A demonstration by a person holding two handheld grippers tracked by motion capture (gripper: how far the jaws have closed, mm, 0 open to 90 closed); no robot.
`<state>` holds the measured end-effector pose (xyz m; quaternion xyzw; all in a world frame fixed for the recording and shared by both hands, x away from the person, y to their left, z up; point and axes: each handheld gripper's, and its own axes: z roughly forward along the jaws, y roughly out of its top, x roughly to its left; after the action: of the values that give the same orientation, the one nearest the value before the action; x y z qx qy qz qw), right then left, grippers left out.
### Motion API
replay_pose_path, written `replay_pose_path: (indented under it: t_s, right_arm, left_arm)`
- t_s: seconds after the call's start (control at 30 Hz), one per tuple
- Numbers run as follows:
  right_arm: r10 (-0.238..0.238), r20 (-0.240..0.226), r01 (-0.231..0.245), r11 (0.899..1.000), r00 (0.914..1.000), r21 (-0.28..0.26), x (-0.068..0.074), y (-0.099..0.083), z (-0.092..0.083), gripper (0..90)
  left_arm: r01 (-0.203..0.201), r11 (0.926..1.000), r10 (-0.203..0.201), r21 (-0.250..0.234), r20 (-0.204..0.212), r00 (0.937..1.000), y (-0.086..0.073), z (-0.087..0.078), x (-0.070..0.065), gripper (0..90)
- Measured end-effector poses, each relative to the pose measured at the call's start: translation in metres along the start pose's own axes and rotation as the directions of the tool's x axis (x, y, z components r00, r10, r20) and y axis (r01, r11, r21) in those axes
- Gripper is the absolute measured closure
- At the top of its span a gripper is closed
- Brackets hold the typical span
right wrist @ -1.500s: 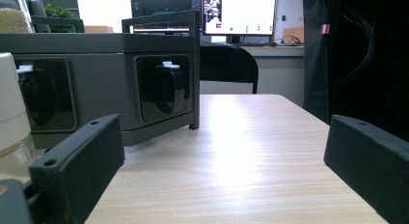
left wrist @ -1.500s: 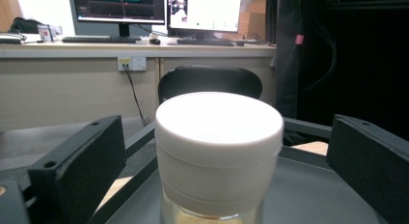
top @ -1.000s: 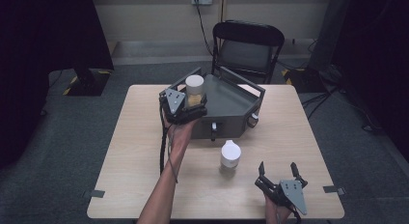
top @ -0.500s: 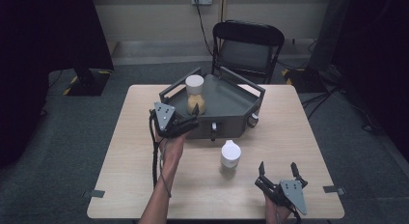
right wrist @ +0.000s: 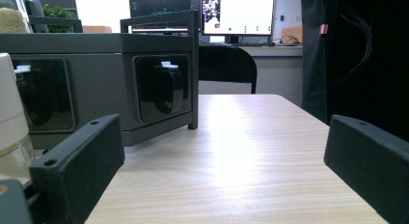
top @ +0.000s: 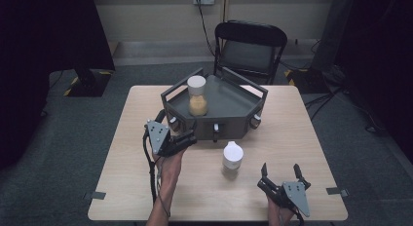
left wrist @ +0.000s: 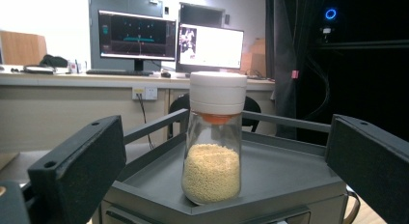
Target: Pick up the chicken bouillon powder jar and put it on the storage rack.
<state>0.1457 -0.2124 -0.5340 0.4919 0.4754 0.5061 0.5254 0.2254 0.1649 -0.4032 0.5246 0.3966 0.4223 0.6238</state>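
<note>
A glass jar (top: 197,95) of yellow grains with a white cap stands upright on the left part of a dark grey six-sided tray (top: 234,102). My left gripper (top: 191,138) hovers in front of the tray, open and holding nothing. In the left gripper view the jar (left wrist: 212,156) stands a short way off, framed between the spread jaws of that gripper (left wrist: 224,137). A white bottle (top: 232,157) stands on the table in front of the tray. My right gripper (top: 281,168) rests open near the front right of the table, to the right of the bottle.
The tray sits on a light wooden table (top: 302,138) and has recessed handles on its side walls (right wrist: 159,89). A black folding chair (top: 251,48) stands behind the table. The white bottle (right wrist: 9,118) shows at the left edge of the right gripper view.
My left gripper has let go of the jar, which stays on the tray, and has drawn back toward the person and lower. The right gripper has not moved.
</note>
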Motion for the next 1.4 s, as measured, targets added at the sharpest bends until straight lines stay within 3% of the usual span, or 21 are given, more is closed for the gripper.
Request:
replay_pose_path:
  t_s: [0.13,0.33,0.53,0.7,0.9,1.1,1.2,1.3,1.4]
  right_arm:
    - [0.0,0.0,0.0,1.0,1.0,0.0,0.0,0.0,0.0,0.0]
    - [0.0,-0.001,0.0,1.0,1.0,0.0,0.0,0.0,0.0,0.0]
    - [0.0,0.001,0.0,1.0,1.0,0.0,0.0,0.0,0.0,0.0]
    - [0.0,0.003,0.0,1.0,1.0,0.0,0.001,0.0,0.0,0.0]
    - [0.0,0.003,0.0,1.0,1.0,0.0,0.001,0.0,0.0,0.0]
    - [0.0,0.003,0.0,1.0,1.0,0.0,0.001,0.0,0.0,0.0]
    - [0.0,0.003,0.0,1.0,1.0,0.0,0.001,0.0,0.0,0.0]
    - [0.0,0.002,0.0,1.0,1.0,0.0,0.0,0.0,0.0,0.0]
    - [0.0,0.002,0.0,1.0,1.0,0.0,0.0,0.0,0.0,0.0]
  left_arm:
    - [0.01,0.9999,-0.01,-0.01,0.004,0.9999,-0.004,-0.01,0.0,0.1]
    - [-0.009,1.0,0.009,-0.001,-0.005,0.9999,-0.015,-0.028,0.005,0.0]
    - [-0.007,1.0,0.007,0.005,-0.044,0.999,-0.028,-0.044,0.01,0.0]
    - [0.01,0.9999,-0.009,0.004,-0.086,0.9962,-0.051,-0.062,0.011,0.0]
    - [-0.005,0.9993,0.01,0.038,-0.13,0.9915,-0.076,-0.069,0.008,0.1]
    - [-0.01,0.9983,0.018,0.058,-0.138,0.9903,-0.098,-0.078,0.008,0.1]
    - [-0.017,0.9976,0.027,0.067,-0.148,0.9886,-0.104,-0.081,0.008,0.1]
    - [-0.054,0.9962,0.065,0.069,-0.167,0.9838,-0.109,-0.083,0.005,0.1]
    - [-0.055,0.9953,0.068,0.079,-0.168,0.9835,-0.112,-0.085,0.005,0.1]
